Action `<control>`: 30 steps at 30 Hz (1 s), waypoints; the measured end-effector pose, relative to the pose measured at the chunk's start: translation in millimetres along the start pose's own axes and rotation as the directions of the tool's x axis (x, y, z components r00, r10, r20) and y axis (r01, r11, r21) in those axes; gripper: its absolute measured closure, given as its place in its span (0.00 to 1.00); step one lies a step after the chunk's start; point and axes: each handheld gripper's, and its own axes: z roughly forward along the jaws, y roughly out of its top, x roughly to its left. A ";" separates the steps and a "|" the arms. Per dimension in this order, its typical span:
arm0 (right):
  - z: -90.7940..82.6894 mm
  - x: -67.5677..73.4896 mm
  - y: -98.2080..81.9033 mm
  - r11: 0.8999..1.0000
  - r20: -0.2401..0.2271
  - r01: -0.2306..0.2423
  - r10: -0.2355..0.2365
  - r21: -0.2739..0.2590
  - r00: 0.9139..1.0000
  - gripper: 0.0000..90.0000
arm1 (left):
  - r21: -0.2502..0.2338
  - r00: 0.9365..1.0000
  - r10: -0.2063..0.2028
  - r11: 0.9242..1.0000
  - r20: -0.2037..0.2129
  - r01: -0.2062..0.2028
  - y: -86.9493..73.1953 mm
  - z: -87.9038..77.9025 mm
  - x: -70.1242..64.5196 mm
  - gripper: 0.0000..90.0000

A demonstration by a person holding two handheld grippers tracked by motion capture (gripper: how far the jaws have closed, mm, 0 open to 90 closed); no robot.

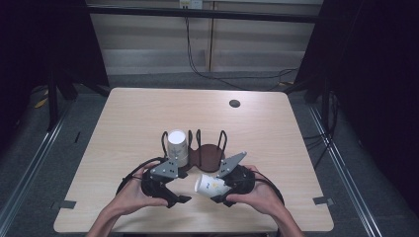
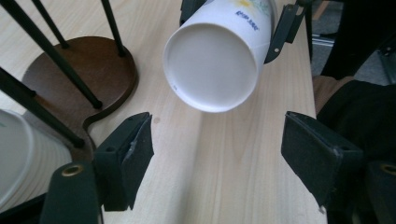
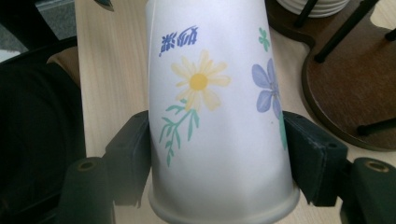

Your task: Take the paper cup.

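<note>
A white paper cup (image 1: pixel 203 184) printed with flowers (image 3: pixel 210 93) lies sideways in my right gripper (image 1: pixel 217 187) (image 3: pixel 217 158), whose pads press on its sides near the rim. Its base (image 2: pixel 212 63) faces my left gripper (image 1: pixel 178 197) (image 2: pixel 217 154), which stands open just short of it with bare table between the pads. Behind both, a dark wooden cup holder (image 1: pixel 205 155) (image 2: pixel 88 70) (image 3: pixel 345 93) with black wire posts carries an upside-down stack of white cups (image 1: pixel 177 144) (image 2: pixel 23 154) on its left side.
The light wooden table (image 1: pixel 123 113) has a small black round cap (image 1: pixel 234 103) near its far right. Both hands sit close to the front edge. Cables (image 1: pixel 222 74) trail on the floor beyond the table's far edge.
</note>
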 end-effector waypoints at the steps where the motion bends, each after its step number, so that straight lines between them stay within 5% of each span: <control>1: 0.8 0.0 1.1 1.000 -0.005 0.004 -0.004 0.006 1.000 0.34 | 0.005 1.000 0.000 1.000 0.002 0.000 0.4 0.0 0.1 0.26; 15: 8.2 6.8 13.3 0.997 -0.041 0.049 -0.047 0.057 0.998 0.33 | 0.050 0.999 0.017 0.999 0.035 -0.019 1.8 1.5 -1.5 0.30; 20: 13.1 8.7 20.0 0.994 -0.053 0.070 -0.066 0.079 0.996 0.33 | 0.069 0.999 0.033 0.997 0.019 -0.034 2.5 4.2 -3.1 0.23; 22: 14.7 8.6 21.8 0.994 -0.056 0.076 -0.072 0.074 0.996 0.33 | 0.069 0.998 0.048 0.996 0.034 -0.050 2.2 4.6 -4.7 0.31; 24: 15.6 9.2 22.8 0.995 -0.053 0.071 -0.067 0.076 0.996 0.33 | 0.070 0.999 0.046 0.996 0.018 -0.047 2.6 4.9 -4.7 0.24; 30: 17.8 11.2 26.3 0.994 -0.062 0.085 -0.081 0.075 0.995 0.33 | 0.062 0.999 0.036 0.997 0.028 -0.038 2.3 5.9 -3.9 0.25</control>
